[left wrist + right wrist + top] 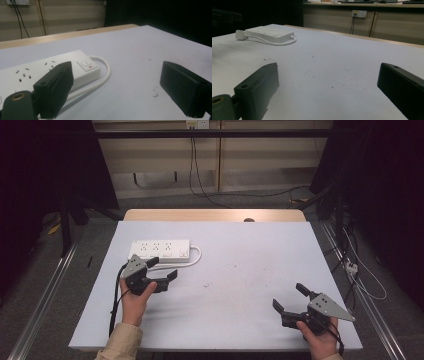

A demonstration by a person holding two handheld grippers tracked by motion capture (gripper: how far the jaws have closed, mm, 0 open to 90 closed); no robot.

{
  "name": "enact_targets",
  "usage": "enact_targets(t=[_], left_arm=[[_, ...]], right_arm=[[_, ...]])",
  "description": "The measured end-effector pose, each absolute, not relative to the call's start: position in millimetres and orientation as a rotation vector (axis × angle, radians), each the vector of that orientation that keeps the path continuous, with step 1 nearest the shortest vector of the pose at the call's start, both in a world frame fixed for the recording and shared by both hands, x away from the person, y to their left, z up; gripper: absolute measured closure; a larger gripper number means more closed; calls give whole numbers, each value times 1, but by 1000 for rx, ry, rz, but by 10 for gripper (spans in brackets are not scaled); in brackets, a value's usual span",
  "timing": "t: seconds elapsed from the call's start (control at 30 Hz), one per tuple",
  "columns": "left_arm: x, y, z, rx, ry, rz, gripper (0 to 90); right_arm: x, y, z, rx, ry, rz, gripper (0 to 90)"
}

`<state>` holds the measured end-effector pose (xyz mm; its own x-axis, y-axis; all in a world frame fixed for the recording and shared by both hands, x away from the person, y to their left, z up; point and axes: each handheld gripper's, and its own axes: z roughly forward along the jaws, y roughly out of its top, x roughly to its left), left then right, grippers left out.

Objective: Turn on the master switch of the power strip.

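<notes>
A white power strip [160, 251] lies flat at the back left of the pale table [240, 265], its white cable [197, 254] looped at its right end. My left gripper [163, 268] is open just in front of the strip, with nothing between its jaws. In the left gripper view the strip [45, 72] with its switch [86, 65] and cable [100, 82] sits close behind the left jaw of the open gripper [117, 87]. My right gripper [290, 297] hovers open and empty near the front right corner. The right gripper view looks across its open jaws [329, 85] to the far strip [269, 32] and its plug [240, 35].
The sheet's far edge meets a wooden table strip [215, 215]. Metal rails [45, 295] run along both sides of the table. Cables hang from a wall socket [197, 124] at the back, and a small white socket block [351, 266] lies on the floor at the right.
</notes>
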<state>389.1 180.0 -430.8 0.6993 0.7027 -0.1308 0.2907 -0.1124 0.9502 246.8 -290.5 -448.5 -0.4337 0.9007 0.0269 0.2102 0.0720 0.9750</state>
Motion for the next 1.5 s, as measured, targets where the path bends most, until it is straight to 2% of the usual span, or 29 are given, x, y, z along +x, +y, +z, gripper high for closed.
enact_targets(t=[1.0,1.3,1.5], left_arm=[[416,157,-433,1733,817,395,172],[423,146,-433,1751,805,387,217],[428,147,-435,1762,832,384,299]], right_arm=[[247,-290,-448,1102,1729,1405,33],[247,-291,-448,1107,1724,1408,33],[246,-291,-448,1100,1723,1411,33]])
